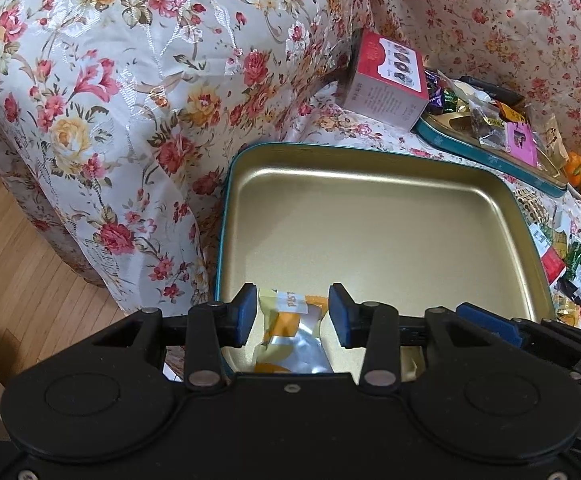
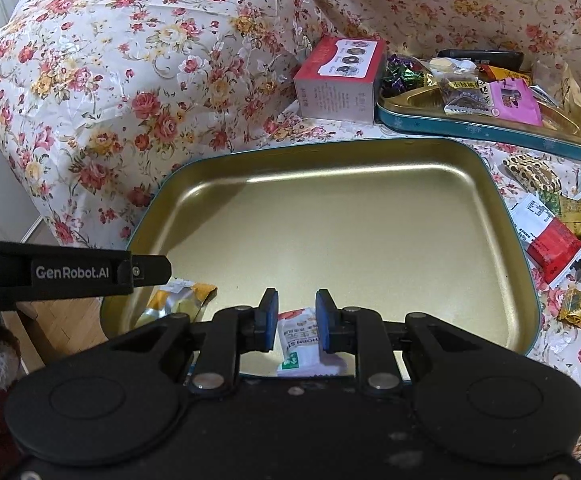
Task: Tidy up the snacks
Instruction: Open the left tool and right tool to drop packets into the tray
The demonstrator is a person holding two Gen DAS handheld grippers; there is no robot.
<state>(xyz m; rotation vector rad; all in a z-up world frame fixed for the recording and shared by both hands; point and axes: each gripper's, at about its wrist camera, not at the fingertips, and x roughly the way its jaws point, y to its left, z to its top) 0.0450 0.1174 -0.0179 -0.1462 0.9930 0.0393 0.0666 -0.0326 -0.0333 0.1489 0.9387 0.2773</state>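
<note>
Holding a white snack packet (image 2: pixel 296 340) over the near edge of the gold tin (image 2: pixel 490 184), we are clenching the right gripper (image 2: pixel 296 322) on it, pads pressing its sides; its long axis is running away from us, printed end pointing into the tin; beside it the left gripper (image 1: pixel 293 314) is standing released, jaws wide, with a yellow packet (image 1: pixel 290 332) lying between them, untouched as far as we can tell, in the tin's near left corner; its long axis is also pointing roughly away from us, slightly tilted. We are judging the risks from here: the white packet is sitting right at the near wall, so letting go too soon could drop it outside the rim; the thin wrapper could also stick to a pad and drag out again. Farther out, loose snacks (image 2: pixel 554 248) are lying on the floral cloth to the right, a second tin (image 2: pixel 490 132) is crowded behind, with a red box (image 2: pixel 338 80) beside it.
</note>
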